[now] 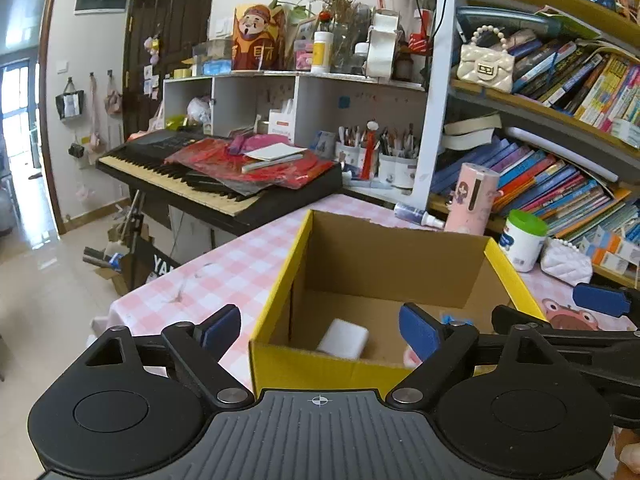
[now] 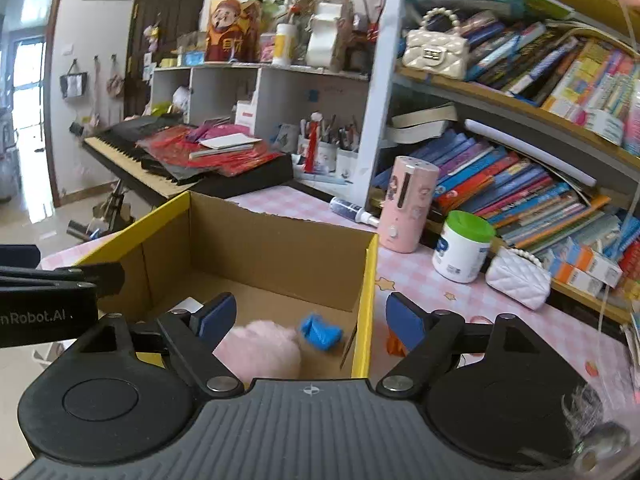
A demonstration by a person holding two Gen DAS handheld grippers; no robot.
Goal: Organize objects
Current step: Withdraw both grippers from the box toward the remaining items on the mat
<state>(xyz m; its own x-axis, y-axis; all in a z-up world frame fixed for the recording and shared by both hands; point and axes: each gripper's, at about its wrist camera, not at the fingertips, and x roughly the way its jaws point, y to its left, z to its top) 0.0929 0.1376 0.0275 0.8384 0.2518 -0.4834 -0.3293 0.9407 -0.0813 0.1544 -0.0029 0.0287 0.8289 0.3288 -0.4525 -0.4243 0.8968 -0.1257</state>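
Left gripper (image 1: pixel 320 332) jaws apart and empty above white block (image 1: pixel 343 338) in cardboard box (image 1: pixel 280 276), right gripper (image 2: pixel 311 322) jaws apart over pink fluffy ball (image 2: pixel 260 350) and blue item (image 2: pixel 320 332), box on tabletop (image 1: pixel 224 264)

The box (image 1: pixel 384 264) is matt, raw brown corrugated cardboard inside, with a smoother yellow printed skin outside, and it stands on a worktop (image 1: pixel 224 268) covered in a smooth pink-checked sheet with a slight sheen. Inside it lie a fluffy pink plush ball (image 2: pixel 260 350), a smooth white block (image 1: pixel 344 338) and a crinkled blue piece (image 2: pixel 320 330). Each claw is matt black plastic with blue pads (image 2: pixel 404 322), bright metal pivot pins and a ribbed grey body.
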